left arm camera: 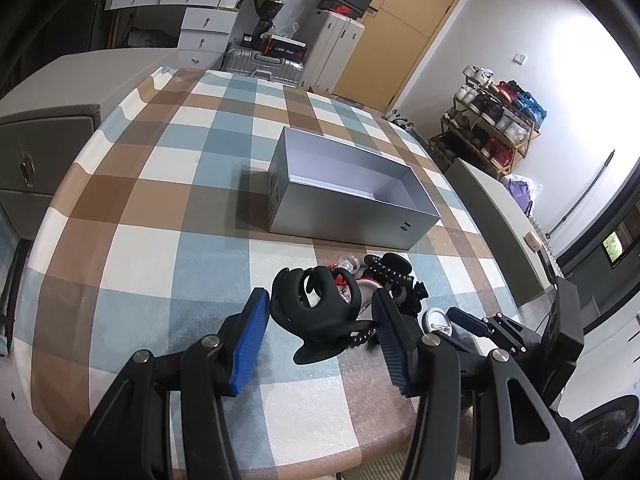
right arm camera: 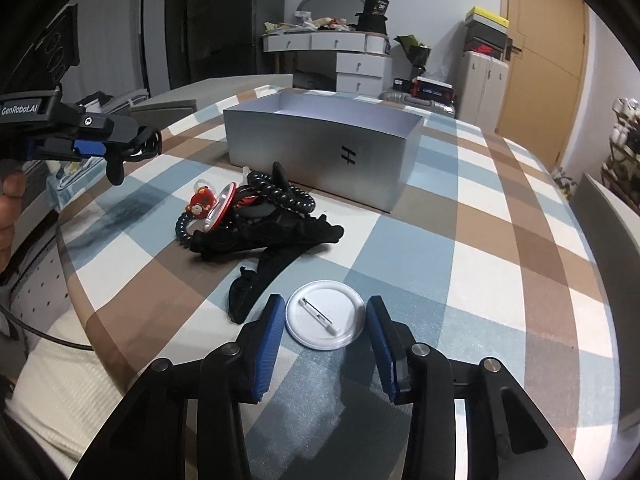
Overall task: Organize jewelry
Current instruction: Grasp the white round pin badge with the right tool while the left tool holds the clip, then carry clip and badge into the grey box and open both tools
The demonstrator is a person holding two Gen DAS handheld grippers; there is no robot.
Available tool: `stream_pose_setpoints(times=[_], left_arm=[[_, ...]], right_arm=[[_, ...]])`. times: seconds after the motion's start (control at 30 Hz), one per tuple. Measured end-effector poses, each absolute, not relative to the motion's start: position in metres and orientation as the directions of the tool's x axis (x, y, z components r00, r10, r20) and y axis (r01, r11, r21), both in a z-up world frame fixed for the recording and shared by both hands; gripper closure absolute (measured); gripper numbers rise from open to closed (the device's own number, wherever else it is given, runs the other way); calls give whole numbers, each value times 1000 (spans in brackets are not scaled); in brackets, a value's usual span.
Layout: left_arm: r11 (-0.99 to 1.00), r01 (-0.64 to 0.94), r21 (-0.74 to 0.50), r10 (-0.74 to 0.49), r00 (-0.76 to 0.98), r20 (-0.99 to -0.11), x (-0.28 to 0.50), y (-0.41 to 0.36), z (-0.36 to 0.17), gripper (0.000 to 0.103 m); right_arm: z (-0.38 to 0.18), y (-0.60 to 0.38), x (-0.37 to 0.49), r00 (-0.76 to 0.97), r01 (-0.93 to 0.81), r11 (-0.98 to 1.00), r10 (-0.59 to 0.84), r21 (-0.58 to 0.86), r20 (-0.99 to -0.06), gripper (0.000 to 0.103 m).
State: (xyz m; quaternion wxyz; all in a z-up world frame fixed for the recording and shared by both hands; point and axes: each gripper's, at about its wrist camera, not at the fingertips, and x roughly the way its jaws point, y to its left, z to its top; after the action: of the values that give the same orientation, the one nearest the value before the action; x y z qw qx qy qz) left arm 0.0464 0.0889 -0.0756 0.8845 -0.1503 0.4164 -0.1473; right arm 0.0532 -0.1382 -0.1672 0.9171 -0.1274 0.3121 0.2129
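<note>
- Left gripper [left arm camera: 318, 320]: jaws closed onto a black hair claw [left arm camera: 292, 292], pads pressing its two sides. The right wrist view shows this gripper up off the checked cloth [right arm camera: 480, 240] at far left, with its shadow below, so the claw is carried, not resting. It is probably meant for the box.
- Pile of accessories [right arm camera: 256, 216], left of centre and just in front of the box: black bead loops, a red charm, a red-rimmed round piece and dark fabric bands, tangled and touching. These look still unsorted.
- Silver box [right arm camera: 320, 152], centre and far: lid off, open side up. What shows of the inside is bare; the floor is partly hidden by the near wall. It sits close behind the pile, which keeps each carry short.
- White pin badge [right arm camera: 326, 316], near and right of the pile: lying back up with the clasp showing, apart from the tangle.
- Right gripper [right arm camera: 325, 310]: jaws open, one pad on each side of the badge, gripping nothing. It seems lined up for an edge pinch; the flat disc may slip.
</note>
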Motion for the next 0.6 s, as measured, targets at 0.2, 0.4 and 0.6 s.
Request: stream_pose_setpoints(times=[0.2,0.4,0.6], left_arm=[[924,137,-356,-360,620,-697,45,80,-71,56],[933,148,-329,-346,628,-697,47,71,-65,56],[935,160,-316,-343,629,-697,58,66,-61,56]], right_arm=[[-154,-154,52,717,-467,884,377,-2,-586,62],[-130,-165,53,726,-470,877,448,100,-522,62],[-103,-167,61,729,-498,852,512,162,-455,62]])
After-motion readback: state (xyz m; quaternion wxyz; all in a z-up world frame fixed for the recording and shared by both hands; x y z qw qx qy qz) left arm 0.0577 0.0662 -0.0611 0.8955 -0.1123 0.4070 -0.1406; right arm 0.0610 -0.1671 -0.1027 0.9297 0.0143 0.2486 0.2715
